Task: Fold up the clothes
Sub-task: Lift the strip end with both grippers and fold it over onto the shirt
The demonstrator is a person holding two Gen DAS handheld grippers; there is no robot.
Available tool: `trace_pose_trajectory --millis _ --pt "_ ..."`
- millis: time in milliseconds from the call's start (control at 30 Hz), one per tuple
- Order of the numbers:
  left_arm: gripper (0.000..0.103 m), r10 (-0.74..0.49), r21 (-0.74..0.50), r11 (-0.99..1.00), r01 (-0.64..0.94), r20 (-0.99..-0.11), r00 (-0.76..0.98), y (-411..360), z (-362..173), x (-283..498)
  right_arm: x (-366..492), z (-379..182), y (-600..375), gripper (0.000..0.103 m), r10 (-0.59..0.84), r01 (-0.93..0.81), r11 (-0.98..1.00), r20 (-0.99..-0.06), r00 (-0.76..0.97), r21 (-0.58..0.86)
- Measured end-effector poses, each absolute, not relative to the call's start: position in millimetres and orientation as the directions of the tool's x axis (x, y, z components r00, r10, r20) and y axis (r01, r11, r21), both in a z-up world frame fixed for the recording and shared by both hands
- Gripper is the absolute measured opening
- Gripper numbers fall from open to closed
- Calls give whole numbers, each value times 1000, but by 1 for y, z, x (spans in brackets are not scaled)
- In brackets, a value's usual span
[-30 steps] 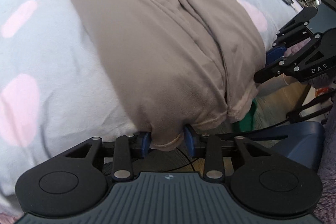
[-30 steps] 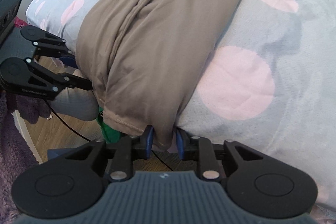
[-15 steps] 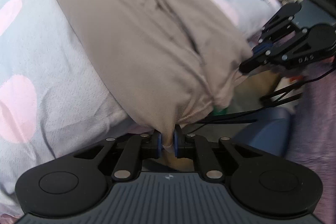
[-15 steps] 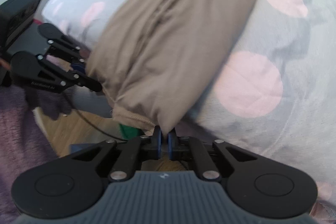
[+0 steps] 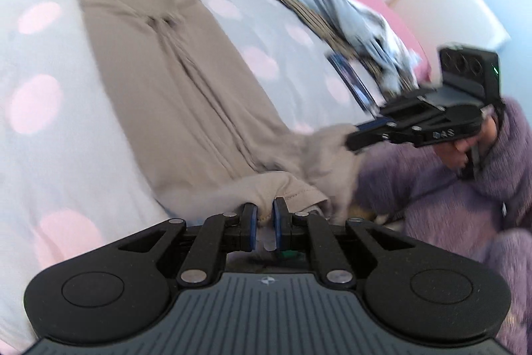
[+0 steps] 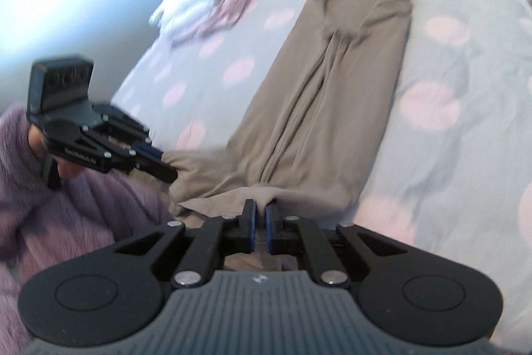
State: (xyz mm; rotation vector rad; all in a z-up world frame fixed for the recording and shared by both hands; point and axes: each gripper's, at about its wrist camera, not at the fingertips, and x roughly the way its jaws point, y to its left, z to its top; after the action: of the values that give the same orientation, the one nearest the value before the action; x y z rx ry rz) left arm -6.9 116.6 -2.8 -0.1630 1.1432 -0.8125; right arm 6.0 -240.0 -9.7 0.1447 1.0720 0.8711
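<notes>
Two grippers: both seen clamped on the hem end of one garment, jaws nearly closed w/ cloth pinched between.
Bed cover (image 5: 66, 155): pale grey w/ pink dots, spread under everything; most of both views filled by it.
Brown garment (image 5: 186, 95): laid lengthwise on the cover, folded into a long strip w/ creases down the middle; far end flat w/ two raised corners, near hem lifted off the bed & bunched btw the grippers. Also seen in right wrist view (image 6: 332, 108).
Purple fleece sleeve (image 5: 465, 188): worn by the person, seen at right of left wrist view & at left of right wrist view (image 6: 60, 205).
Clothes pile (image 5: 332, 5): grey & striped items heaped on the cover, well apart from the garment, blurred.
White/pink pile (image 6: 206, 9): on far left of the bed in right wrist view, blurred; items can't be told apart.
Left gripper (image 5: 265, 215): hem edge w/ stitching held btw blue pads; narrow gap only. Seen from the side in right wrist view (image 6: 163, 165), tip at the garment's corner.
Right gripper (image 6: 260, 217): thin fold of hem held, pads almost touching. In left wrist view (image 5: 359, 138) tip is sunk in bunched cloth.
</notes>
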Motion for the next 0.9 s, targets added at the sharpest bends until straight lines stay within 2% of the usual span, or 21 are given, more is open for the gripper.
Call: trace_pose_trajectory --millis 267,633,867,900 --pt "7 -622 -482 763 431 -730 283 120 5 52 67 3 -253 7 671 -457 723 -683 287 518" --pt "7 -558 -453 823 343 -758 338 118 -16 122 147 -35 -242 7 640 -329 767 -693 333 551" --pt "7 -494 -427 866 260 -807 323 120 -40 135 157 -56 -225 8 583 -327 810 -732 353 487" --pt "7 -490 -425 869 253 -808 326 121 -41 135 155 -57 -223 11 570 -324 819 -735 366 474"
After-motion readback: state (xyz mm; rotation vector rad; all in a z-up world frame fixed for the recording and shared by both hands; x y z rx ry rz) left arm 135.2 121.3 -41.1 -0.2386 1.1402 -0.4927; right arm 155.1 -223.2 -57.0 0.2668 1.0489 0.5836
